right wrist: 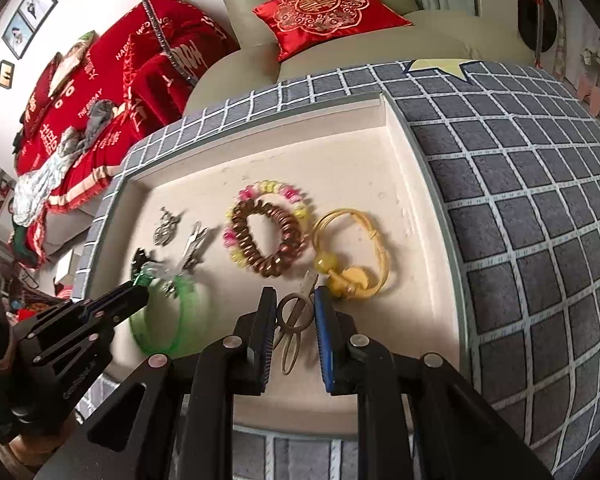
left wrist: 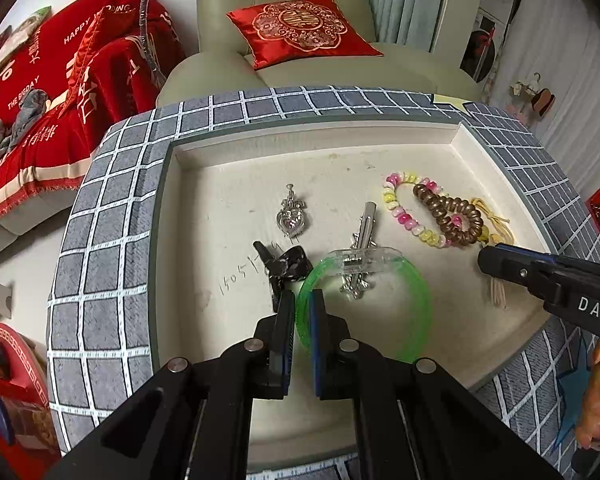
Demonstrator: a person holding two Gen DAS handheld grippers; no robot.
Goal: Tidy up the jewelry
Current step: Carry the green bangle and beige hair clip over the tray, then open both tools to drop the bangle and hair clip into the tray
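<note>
A cream tray (left wrist: pixel 228 208) holds the jewelry. My left gripper (left wrist: pixel 301 300) has its jaws closed on the rim of a green bangle (left wrist: pixel 414 304); it also shows in the right wrist view (right wrist: pixel 118 304). A silver hair clip with a clear clip (left wrist: pixel 362 256), a silver pendant (left wrist: pixel 290 212) and a black clip (left wrist: pixel 284 266) lie nearby. A pink-yellow bead bracelet (left wrist: pixel 396 210) and a brown bead bracelet (right wrist: pixel 268 236) overlap. My right gripper (right wrist: pixel 294 300) is open around small brass scissors (right wrist: pixel 294 320), beside a yellow cord bracelet (right wrist: pixel 354 252).
The tray (right wrist: pixel 404 168) sits on a grey checked cloth (right wrist: pixel 520 184). A beige armchair with a red cushion (left wrist: pixel 300 30) stands behind. A red blanket (left wrist: pixel 40 112) covers a sofa at left. The right gripper body (left wrist: pixel 548 280) reaches in over the tray's right side.
</note>
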